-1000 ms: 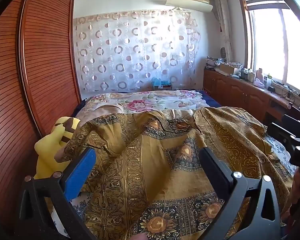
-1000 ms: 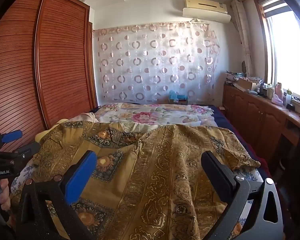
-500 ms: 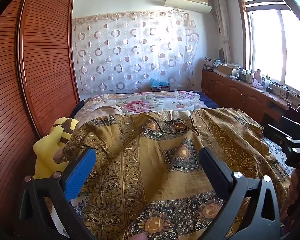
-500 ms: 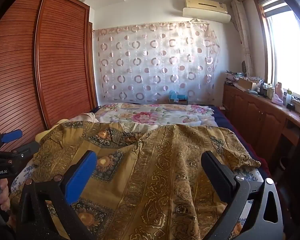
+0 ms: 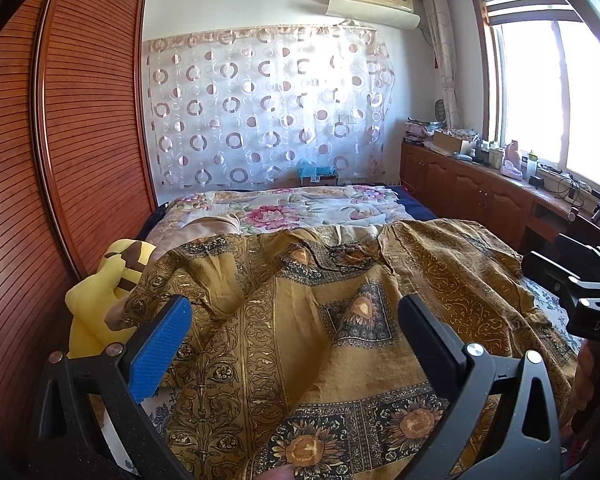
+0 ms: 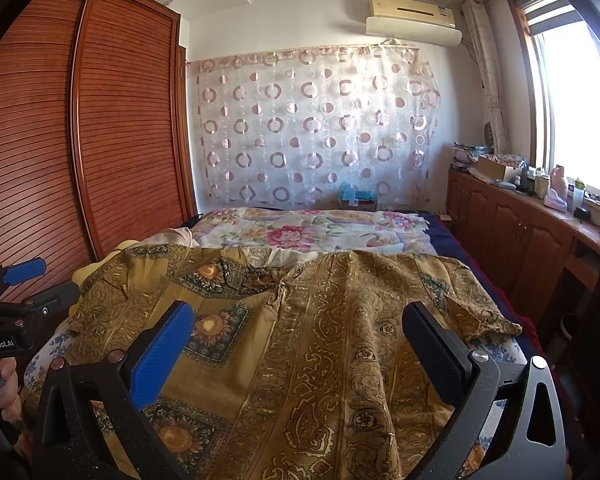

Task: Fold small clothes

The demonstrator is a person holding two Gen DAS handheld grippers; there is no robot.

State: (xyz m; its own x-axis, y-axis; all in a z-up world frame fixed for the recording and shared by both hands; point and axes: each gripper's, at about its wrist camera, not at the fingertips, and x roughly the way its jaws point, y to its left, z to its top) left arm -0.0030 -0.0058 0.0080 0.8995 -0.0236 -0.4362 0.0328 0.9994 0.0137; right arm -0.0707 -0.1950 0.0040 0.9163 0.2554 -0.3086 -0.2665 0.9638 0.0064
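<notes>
A mustard-gold patterned shirt [image 5: 300, 340] with dark sunflower borders lies spread face up across the near end of the bed, collar toward the far side; in the right wrist view the same shirt [image 6: 320, 340] fills the foreground. My left gripper [image 5: 292, 312] hovers open above its left half, nothing between the fingers. My right gripper [image 6: 296, 324] hovers open above the shirt's middle. Each gripper shows at the edge of the other's view, the right gripper [image 5: 576, 292] and the left gripper [image 6: 16, 292], held in a hand.
A floral quilt [image 5: 292, 208] covers the far bed. A yellow plush toy [image 5: 100, 292] lies at the bed's left beside the wooden wardrobe [image 5: 60, 160]. A wooden counter [image 6: 540, 216] with clutter runs along the right under the window.
The left wrist view has tilted slightly upward; the shirt sits a little lower in frame. The right gripper's view is nearly unchanged. Both grippers stay open.
</notes>
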